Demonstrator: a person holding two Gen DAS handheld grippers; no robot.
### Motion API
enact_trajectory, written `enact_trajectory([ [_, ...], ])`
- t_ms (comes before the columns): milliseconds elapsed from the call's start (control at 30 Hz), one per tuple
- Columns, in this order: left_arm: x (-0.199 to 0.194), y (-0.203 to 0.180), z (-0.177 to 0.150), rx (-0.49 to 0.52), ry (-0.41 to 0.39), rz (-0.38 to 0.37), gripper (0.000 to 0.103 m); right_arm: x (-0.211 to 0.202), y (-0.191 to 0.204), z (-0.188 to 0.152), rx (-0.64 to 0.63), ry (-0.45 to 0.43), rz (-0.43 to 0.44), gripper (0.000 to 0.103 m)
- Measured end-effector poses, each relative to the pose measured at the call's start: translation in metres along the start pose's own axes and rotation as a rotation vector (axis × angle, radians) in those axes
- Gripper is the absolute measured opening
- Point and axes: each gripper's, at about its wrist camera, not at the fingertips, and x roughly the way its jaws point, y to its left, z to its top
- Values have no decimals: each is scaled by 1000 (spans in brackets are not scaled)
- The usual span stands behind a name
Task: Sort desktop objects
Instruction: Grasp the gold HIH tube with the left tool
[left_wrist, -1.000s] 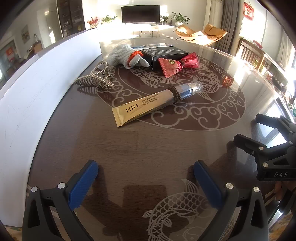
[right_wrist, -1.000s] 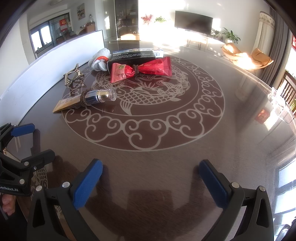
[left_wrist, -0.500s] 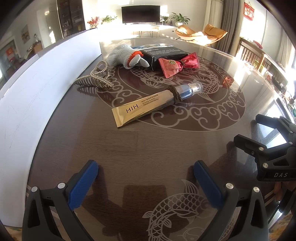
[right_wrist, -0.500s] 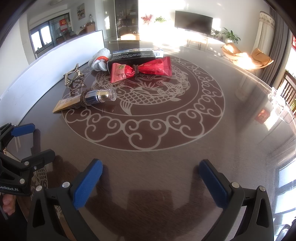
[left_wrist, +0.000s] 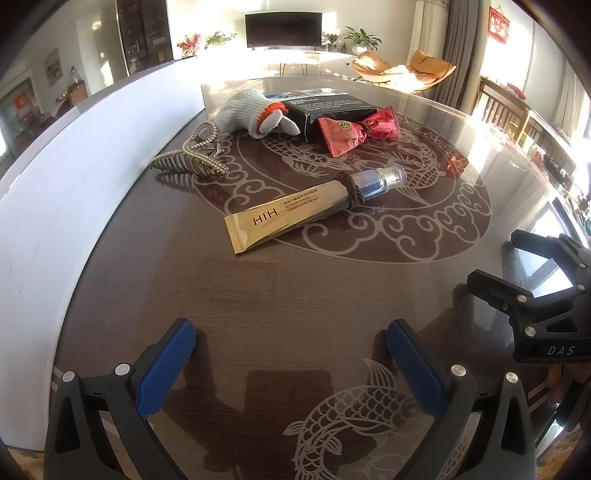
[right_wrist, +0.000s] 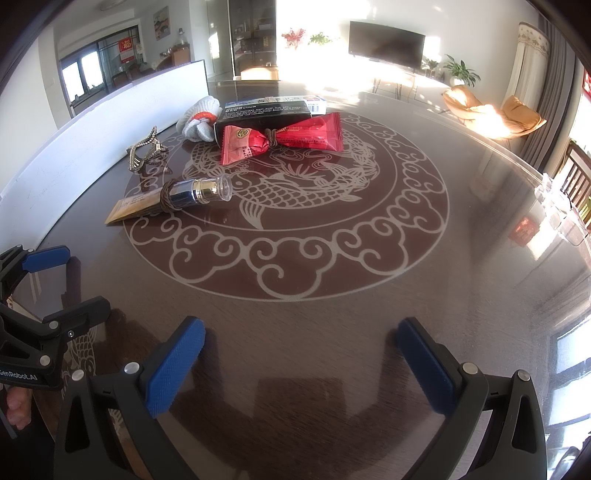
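- Left gripper (left_wrist: 291, 354) hovered low over the near edge of the table (left_wrist: 295, 295), jaws spread wide, nothing between the blue pads (left_wrist: 166, 365).
- Right gripper (right_wrist: 301, 354) likewise gaped fully open above the table's near edge, empty, well apart from every object.
- Gold cream tube (left_wrist: 295, 218) lay flat toward the table's left side, crimped end nearest the near edge, clear cap pointing to the far right; wrapped near the cap by a brown hair tie (left_wrist: 351, 190).
- Metallic hair claw (left_wrist: 194, 157) rested close to the left edge, just beside the white board (left_wrist: 74, 166) standing along that edge.
- Grey knit glove (left_wrist: 255, 114) with an orange cuff sat nearer the far edge, touching the black box (left_wrist: 328, 109).
- Red snack packet (left_wrist: 356, 133), cinched at the middle by another brown band, leaned against the box's near side.
- Seen from the right wrist camera: tube (right_wrist: 173, 199), hair claw (right_wrist: 146, 153), glove (right_wrist: 197, 118), box (right_wrist: 266, 110) and packet (right_wrist: 280, 138) all grouped in the far-left part of the table.
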Motion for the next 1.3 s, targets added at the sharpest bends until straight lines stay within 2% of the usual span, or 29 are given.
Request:
enact_trajectory([
  [600, -1, 2, -1, -14, 2, 8, 103, 0, 0, 0, 0, 0, 0, 103],
  [733, 1, 3, 2, 8, 23, -3, 103, 0, 0, 0, 0, 0, 0, 103],
  [800, 4, 6, 8, 64, 39, -34, 103, 0, 0, 0, 0, 0, 0, 103],
  [867, 4, 13, 15, 110, 48, -28, 103, 0, 0, 0, 0, 0, 0, 103],
  [900, 0, 18, 20, 119, 26, -29, 103, 0, 0, 0, 0, 0, 0, 103],
  [967, -11, 26, 31, 119, -25, -83, 103, 0, 0, 0, 0, 0, 0, 103],
  [1033, -15, 27, 46, 146, -43, -123, 103, 0, 0, 0, 0, 0, 0, 103],
  [1133, -9, 13, 70, 245, -65, -91, 103, 0, 0, 0, 0, 0, 0, 103],
  [1200, 5, 0, 81, 310, -47, -79, 103, 0, 0, 0, 0, 0, 0, 103],
  [1300, 29, -18, 86, 394, -3, -103, 103, 0, 0, 0, 0, 0, 0, 103],
])
